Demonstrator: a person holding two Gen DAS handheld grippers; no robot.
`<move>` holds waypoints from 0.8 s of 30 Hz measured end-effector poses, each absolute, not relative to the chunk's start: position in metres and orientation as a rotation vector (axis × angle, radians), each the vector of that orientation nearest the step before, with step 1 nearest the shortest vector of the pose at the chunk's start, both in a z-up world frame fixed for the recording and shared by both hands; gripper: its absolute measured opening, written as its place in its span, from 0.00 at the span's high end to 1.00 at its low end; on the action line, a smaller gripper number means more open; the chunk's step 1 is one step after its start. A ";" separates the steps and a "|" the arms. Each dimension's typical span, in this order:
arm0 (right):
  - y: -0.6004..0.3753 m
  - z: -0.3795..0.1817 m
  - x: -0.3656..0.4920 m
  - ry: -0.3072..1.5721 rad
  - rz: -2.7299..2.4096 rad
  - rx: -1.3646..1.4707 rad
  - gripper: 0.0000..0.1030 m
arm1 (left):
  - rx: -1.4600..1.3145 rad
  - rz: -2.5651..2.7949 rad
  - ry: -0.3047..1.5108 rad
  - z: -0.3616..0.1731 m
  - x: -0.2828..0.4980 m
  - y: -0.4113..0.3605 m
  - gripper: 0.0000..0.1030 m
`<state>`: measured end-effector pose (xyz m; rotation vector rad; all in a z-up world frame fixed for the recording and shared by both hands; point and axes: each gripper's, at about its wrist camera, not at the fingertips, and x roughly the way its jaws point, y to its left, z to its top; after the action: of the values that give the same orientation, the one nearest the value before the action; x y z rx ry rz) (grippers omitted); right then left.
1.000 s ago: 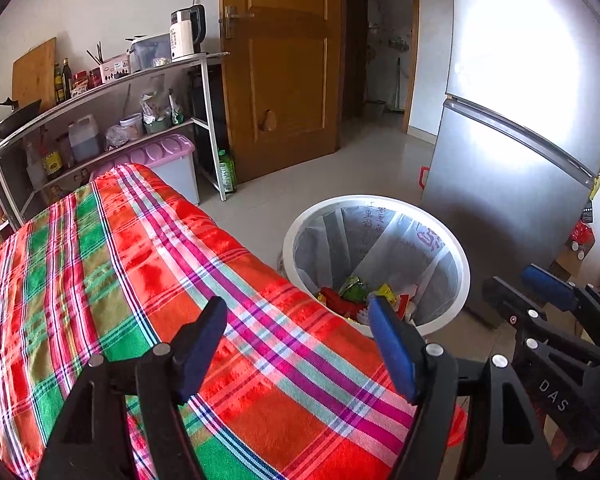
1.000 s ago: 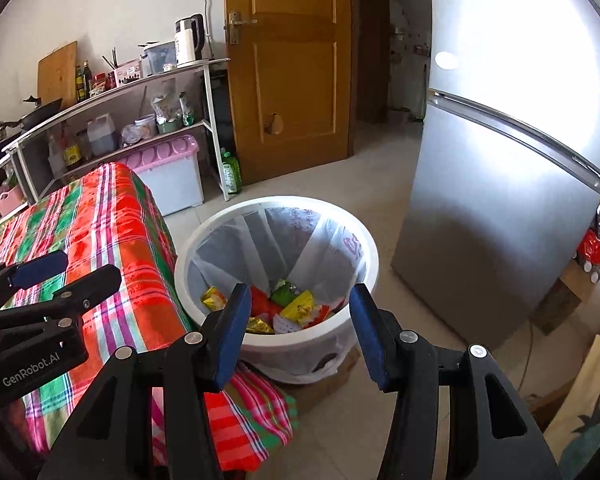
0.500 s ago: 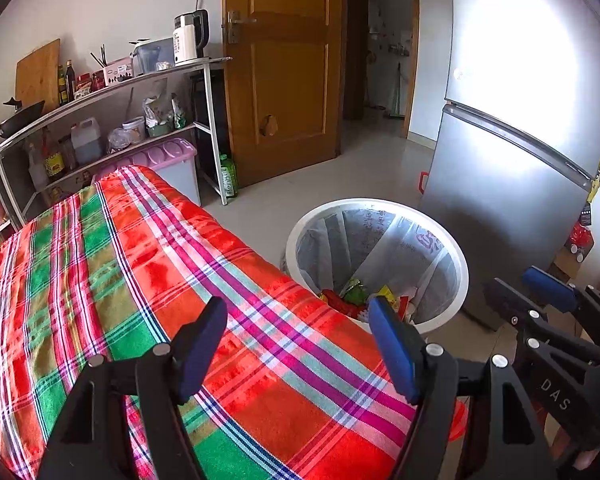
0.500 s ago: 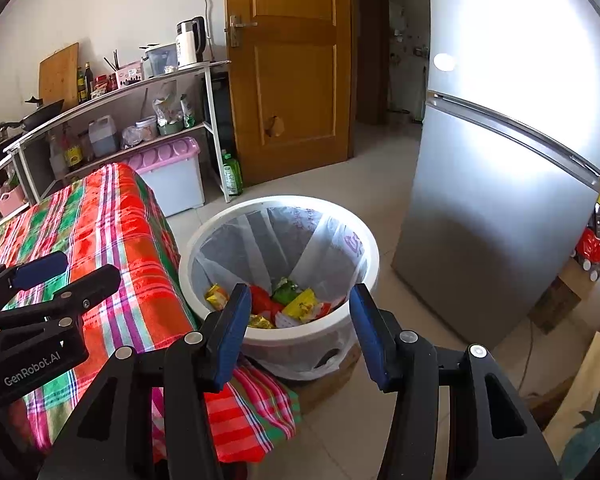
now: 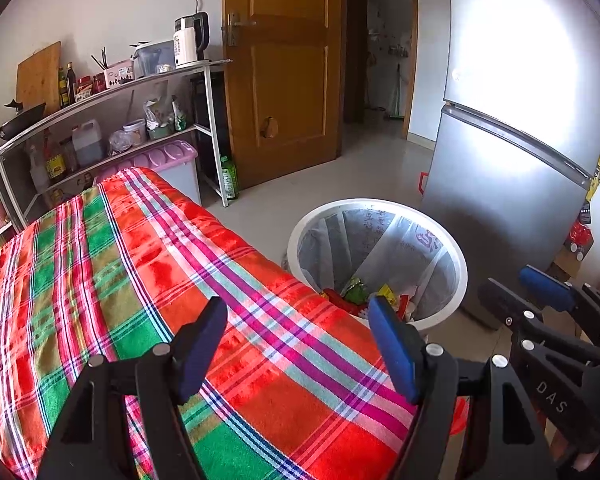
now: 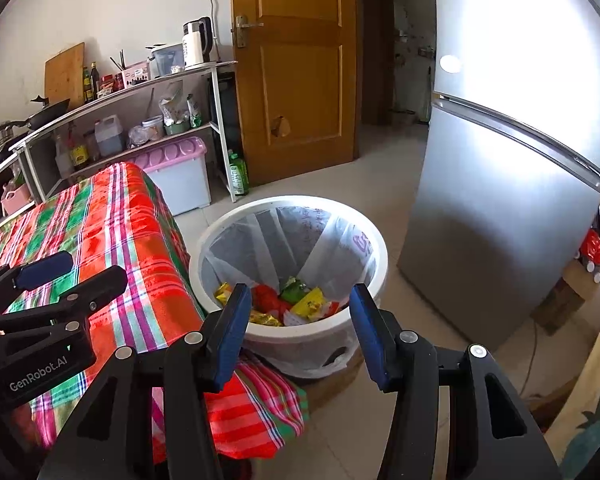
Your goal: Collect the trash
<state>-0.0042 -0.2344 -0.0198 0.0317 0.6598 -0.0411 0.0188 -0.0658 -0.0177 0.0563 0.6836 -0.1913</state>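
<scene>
Left view (image 5: 300, 340): slight forward drift.

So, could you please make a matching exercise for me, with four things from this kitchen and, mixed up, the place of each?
Things:
1. kettle
2. snack wrappers
3. green bottle
4. lilac-lidded box

Places:
A. inside the white bin
B. on the floor by the wooden door
C. on the top shelf
D. on the floor under the shelf

Pairs: 1-C, 2-A, 3-B, 4-D
</scene>
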 end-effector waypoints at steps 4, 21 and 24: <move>-0.234 -0.018 -0.005 0.654 -0.042 0.034 0.49 | 0.058 -0.190 0.683 -0.016 0.017 -0.066 0.27; -0.232 -0.012 -0.013 0.625 -0.036 0.050 0.49 | 0.059 -0.184 0.659 -0.011 0.010 -0.063 0.27; -0.232 -0.012 -0.012 0.624 -0.037 0.052 0.49 | 0.058 -0.184 0.660 -0.010 0.009 -0.063 0.27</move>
<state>-0.0120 -0.2318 -0.0120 0.0516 0.6242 -0.0365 0.0094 -0.0630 -0.0105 0.0577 0.6596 -0.1842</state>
